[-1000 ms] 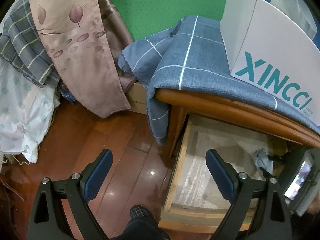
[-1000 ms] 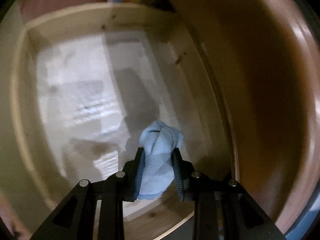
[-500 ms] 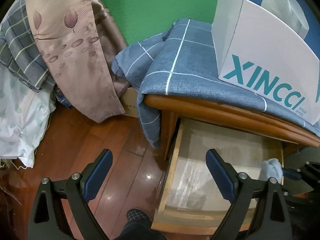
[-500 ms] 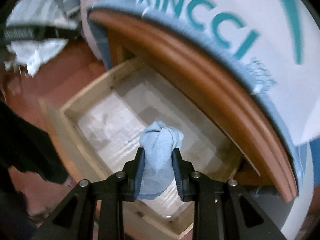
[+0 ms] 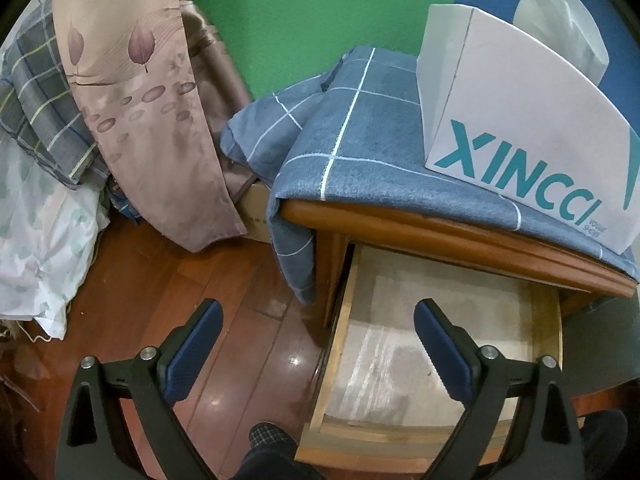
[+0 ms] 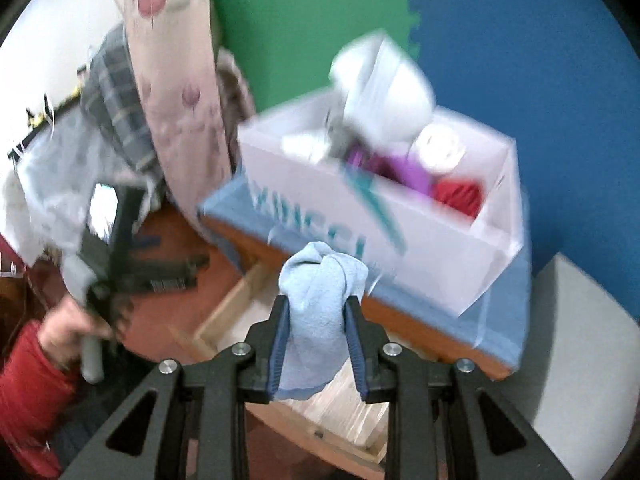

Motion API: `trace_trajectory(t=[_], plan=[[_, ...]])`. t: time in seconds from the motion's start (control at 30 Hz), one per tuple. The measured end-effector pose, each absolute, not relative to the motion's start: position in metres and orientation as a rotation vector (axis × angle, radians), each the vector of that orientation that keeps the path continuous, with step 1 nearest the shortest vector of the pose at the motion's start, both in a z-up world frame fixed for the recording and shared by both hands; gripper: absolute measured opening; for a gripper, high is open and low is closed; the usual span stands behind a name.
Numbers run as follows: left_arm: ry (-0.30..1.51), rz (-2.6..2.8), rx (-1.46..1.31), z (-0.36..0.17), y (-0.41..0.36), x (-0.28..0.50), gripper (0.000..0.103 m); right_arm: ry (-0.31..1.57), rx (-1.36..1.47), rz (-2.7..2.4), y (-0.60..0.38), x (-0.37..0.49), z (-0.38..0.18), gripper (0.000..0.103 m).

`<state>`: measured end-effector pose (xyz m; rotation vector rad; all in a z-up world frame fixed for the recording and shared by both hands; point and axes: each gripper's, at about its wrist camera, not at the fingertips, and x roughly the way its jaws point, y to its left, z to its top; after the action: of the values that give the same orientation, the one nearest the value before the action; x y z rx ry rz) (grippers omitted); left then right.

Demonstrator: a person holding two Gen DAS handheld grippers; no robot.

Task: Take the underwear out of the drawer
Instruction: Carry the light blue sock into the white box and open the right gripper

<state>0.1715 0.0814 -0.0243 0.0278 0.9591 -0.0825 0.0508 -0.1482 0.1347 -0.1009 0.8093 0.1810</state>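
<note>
My right gripper is shut on the light blue underwear, a bunched cloth pinched between its blue pads and held high over the open wooden drawer. In the left wrist view the drawer stands pulled out under the cabinet top, its pale lined floor showing nothing on it. My left gripper hangs open above the floorboards and the drawer's left wall, nothing between its fingers. That same left gripper shows in the right wrist view, held by a hand in a red sleeve.
A white XINCCI box with clothes inside sits on a blue checked cloth over the cabinet top. Hanging pink curtain, plaid and white bedding crowd the left. A dark slipper rests on the wooden floor.
My right gripper rose out of the drawer with the blue underwear and rolled, now facing the white box. The underwear has left the left wrist view. The left gripper hardly moved.
</note>
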Motion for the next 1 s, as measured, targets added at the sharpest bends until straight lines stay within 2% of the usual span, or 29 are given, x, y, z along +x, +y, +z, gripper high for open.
trace_trajectory(t=[0.23, 0.4, 0.77, 1.0], plan=[[0.928, -0.092, 0.05, -0.02, 0.075, 0.169, 0.098, 0.668, -0.092, 0.108, -0.164, 0.059, 0.217, 0.027], [0.921, -0.106, 0.043, -0.018, 0.073, 0.169, 0.099, 0.676, -0.062, 0.026, -0.186, 0.103, 0.231, 0.027], [0.912, -0.106, 0.034, -0.016, 0.072, 0.172, 0.1, 0.82, -0.102, -0.122, -0.21, 0.205, 0.181, 0.028], [0.9, -0.109, 0.052, -0.015, 0.067, 0.17, 0.1, 0.857, -0.1, -0.173, -0.216, 0.241, 0.152, 0.027]])
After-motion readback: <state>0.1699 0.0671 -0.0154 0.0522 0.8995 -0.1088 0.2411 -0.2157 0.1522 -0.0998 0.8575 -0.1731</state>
